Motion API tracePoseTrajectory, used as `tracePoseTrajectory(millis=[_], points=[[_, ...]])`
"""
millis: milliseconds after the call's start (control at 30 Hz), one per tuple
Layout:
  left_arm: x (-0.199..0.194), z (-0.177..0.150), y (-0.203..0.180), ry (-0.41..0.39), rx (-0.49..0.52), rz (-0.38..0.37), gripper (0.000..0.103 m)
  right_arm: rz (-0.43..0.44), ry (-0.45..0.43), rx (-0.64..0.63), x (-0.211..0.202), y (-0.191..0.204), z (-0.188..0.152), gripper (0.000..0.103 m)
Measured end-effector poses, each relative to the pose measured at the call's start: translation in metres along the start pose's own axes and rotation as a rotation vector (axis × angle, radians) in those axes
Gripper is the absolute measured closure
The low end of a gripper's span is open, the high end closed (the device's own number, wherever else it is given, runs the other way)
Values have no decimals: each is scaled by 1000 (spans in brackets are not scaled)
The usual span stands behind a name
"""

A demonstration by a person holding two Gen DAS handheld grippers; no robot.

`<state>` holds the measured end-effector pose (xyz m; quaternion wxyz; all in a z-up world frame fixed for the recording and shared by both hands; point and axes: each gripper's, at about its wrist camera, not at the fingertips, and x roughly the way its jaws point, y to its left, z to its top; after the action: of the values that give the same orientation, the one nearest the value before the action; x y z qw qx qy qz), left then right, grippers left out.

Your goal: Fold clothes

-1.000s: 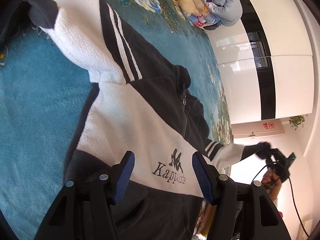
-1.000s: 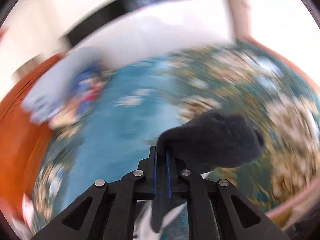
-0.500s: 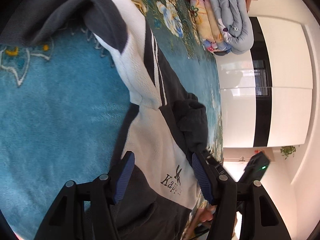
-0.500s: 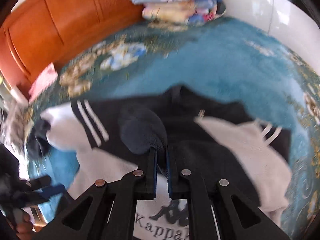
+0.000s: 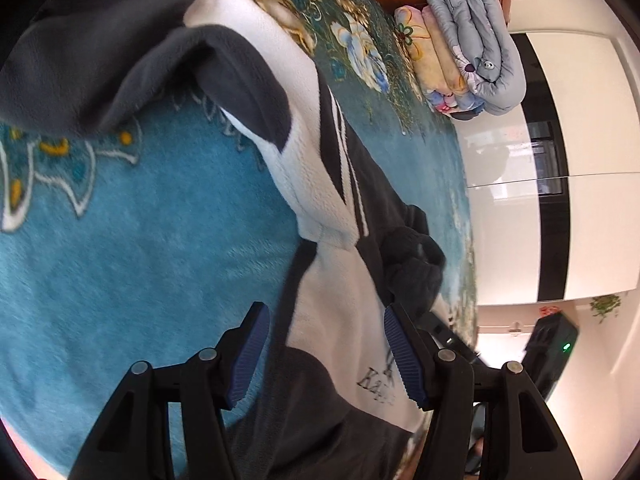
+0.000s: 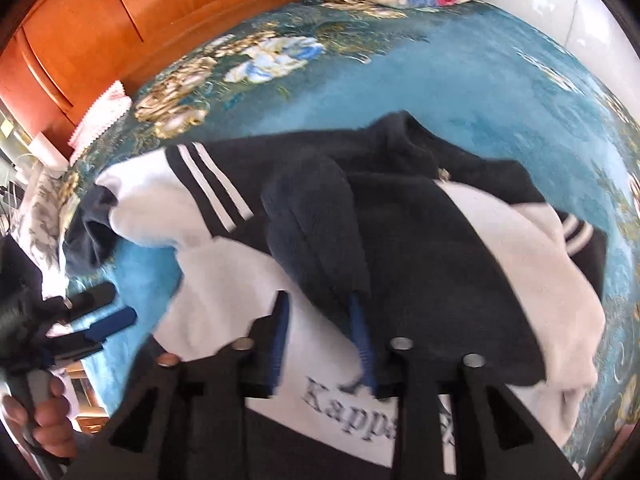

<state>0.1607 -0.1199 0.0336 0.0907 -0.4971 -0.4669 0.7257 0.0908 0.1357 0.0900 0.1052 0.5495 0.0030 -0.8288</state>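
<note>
Having swung the dark cuff (image 6: 316, 224) onto the jacket (image 6: 420, 280) chest, the right gripper (image 6: 320, 320) has just been opening, cuff loose between its jaws — first sleeve folded; left gripper (image 5: 324, 352) spread, empty.

2 close wrist views angled down, sharing the jacket (image 5: 340, 320) on the bed (image 6: 440, 92).

A plush teal blanket (image 6: 460, 92) with a gold and blue flower pattern (image 6: 276, 58) covers the bed. At its far end lies a stack of folded quilts (image 5: 468, 52), a grey one uppermost over floral ones. A carved orange-brown wooden headboard (image 6: 120, 20) rises behind. Glossy white wardrobe doors (image 5: 592, 168) with a black band stand beside the bed. A pink scalloped cloth (image 6: 100, 116) lies by the headboard.
</note>
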Motion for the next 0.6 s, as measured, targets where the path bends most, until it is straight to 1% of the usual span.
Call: tracePoseTrajectory(millis=[100, 200, 333, 400, 433, 467, 533, 600], points=[[0, 3, 6, -2, -15, 10, 39, -44, -3, -49, 12, 16, 16, 54], [1, 6, 10, 1, -22, 17, 39, -104, 16, -98, 28, 31, 26, 54], [0, 7, 9, 5, -12, 15, 39, -149, 31, -172, 35, 41, 25, 55], [0, 7, 9, 9, -9, 12, 39, -176, 34, -184, 34, 40, 24, 72], [0, 7, 10, 11, -8, 12, 39, -179, 41, -177, 34, 37, 25, 81], [0, 8, 10, 13, -7, 12, 39, -165, 45, -149, 31, 31, 27, 86], [-1, 8, 11, 16, -6, 8, 39, -117, 7, -75, 17, 23, 35, 91], [-3, 8, 13, 14, -7, 3, 39, -68, -36, 1, 3, 16, 44, 92]])
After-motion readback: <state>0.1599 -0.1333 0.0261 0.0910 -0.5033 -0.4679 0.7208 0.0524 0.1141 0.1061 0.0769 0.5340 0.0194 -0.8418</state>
